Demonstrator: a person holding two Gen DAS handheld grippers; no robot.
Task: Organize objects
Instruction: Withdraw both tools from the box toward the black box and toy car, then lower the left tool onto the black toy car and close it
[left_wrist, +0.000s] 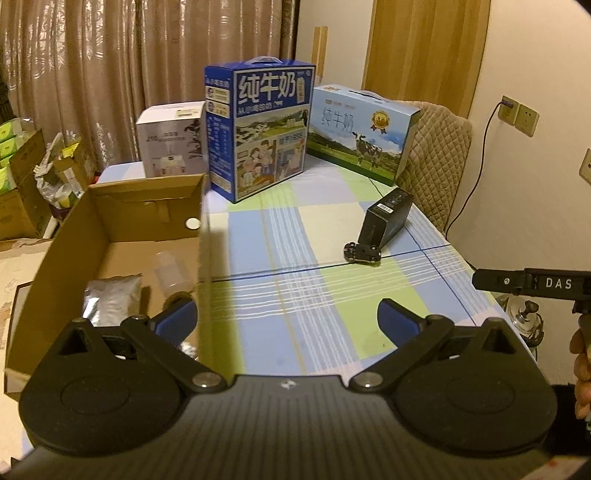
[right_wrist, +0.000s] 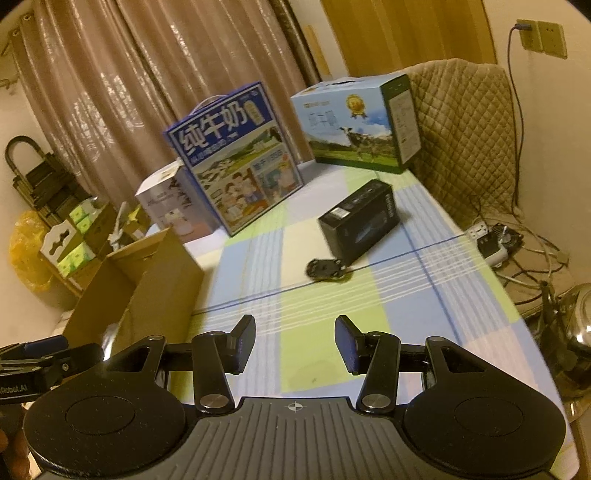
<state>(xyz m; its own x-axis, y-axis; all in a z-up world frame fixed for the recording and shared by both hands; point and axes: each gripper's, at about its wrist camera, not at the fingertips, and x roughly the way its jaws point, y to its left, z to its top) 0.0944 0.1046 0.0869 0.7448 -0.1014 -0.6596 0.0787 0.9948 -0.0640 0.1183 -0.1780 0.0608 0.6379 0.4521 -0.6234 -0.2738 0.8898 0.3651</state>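
Note:
An open cardboard box (left_wrist: 66, 251) stands at the table's left edge and holds a silver foil pouch (left_wrist: 112, 301) and a clear plastic bottle (left_wrist: 171, 271). A black box (left_wrist: 388, 218) lies on the checked tablecloth (left_wrist: 295, 258), with a small black toy car (left_wrist: 364, 253) touching its near end. My left gripper (left_wrist: 286, 321) is open and empty, its left finger over the cardboard box's right wall. My right gripper (right_wrist: 295, 343) is open and empty above the cloth, short of the toy car (right_wrist: 327, 267) and black box (right_wrist: 360, 221). The cardboard box also shows in the right wrist view (right_wrist: 147, 291).
At the table's back stand a tall blue milk carton (left_wrist: 258, 129), a wide blue milk carton (left_wrist: 364, 136) and a white box (left_wrist: 171, 138). A quilted chair (left_wrist: 439, 158) is at the right. Cables and a power strip (right_wrist: 491, 240) lie on the floor; boxes clutter the left.

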